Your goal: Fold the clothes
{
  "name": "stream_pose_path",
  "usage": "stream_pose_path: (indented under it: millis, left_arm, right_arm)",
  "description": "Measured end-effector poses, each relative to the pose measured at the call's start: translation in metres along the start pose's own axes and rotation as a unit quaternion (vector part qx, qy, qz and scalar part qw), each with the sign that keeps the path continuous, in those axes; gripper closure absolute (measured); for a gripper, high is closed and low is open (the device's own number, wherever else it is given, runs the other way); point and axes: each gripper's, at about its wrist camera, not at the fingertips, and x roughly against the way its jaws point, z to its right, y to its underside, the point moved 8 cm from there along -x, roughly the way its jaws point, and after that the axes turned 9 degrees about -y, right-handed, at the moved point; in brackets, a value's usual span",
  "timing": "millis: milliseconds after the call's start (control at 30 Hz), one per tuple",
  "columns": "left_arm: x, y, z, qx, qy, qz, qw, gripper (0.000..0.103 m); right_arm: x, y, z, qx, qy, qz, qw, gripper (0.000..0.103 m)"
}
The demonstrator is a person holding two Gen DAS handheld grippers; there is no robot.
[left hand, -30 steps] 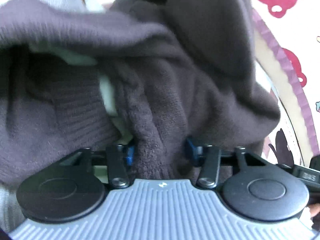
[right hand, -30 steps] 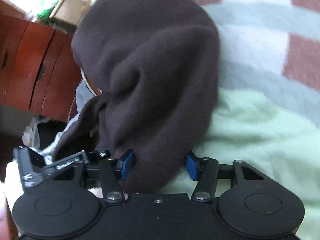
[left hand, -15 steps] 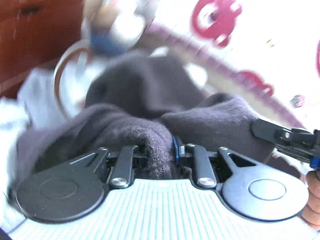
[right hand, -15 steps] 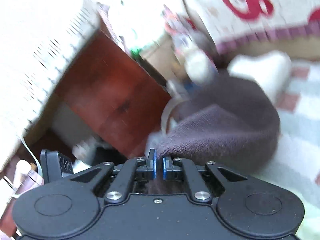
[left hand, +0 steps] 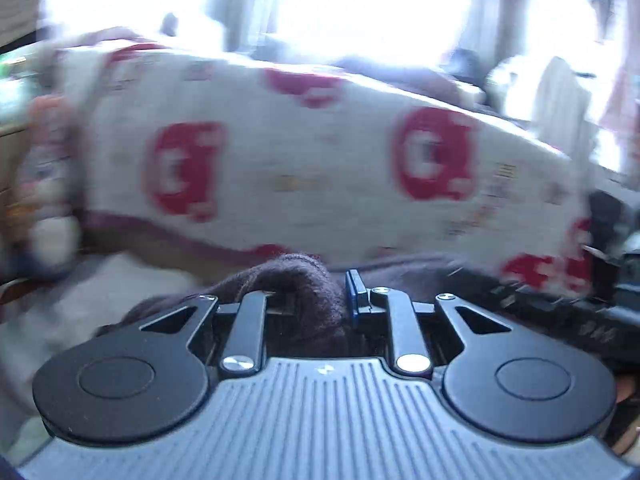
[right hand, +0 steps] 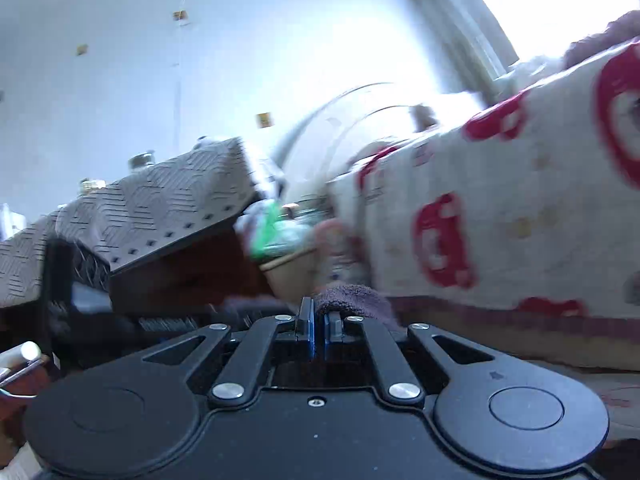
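A fold of the dark sweater is clamped in the left gripper; its edge is pinched between the nearly closed fingers of the right gripper, before a red-printed blanket

My left gripper clamps the sweater, patterned blanket behind, my right gripper pinching sweater hem, cabinet left.
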Motion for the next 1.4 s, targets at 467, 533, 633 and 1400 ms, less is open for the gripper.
stream_pose_path:
  millis: [467,533,633,1400]
  left_arm:
    - [-0.193,0.189,0.169,-0.113,0.108,-0.231,0.9602,0.070]
    - [-0.194,0.187,0.125,-0.115,0.057,-0.218,0.9676,0.059]
    - [-0.198,0.176,0.058,-0.101,-0.021,-0.212,0.9719,0.051]
    - [-0.198,0.267,0.042,-0.245,-0.092,-0.263,0.9287,0.028]
  right_arm:
    - [0.249,0.194,0.222,-0.109,0.570,-0.173,0.795,0.081]
    - [0.253,0.210,0.226,-0.162,0.530,-0.153,0.818,0.075]
    - [0.248,0.235,0.227,-0.209,0.487,-0.132,0.838,0.071]
    - [0.098,0.239,0.182,-0.217,0.273,-0.244,0.905,0.053]
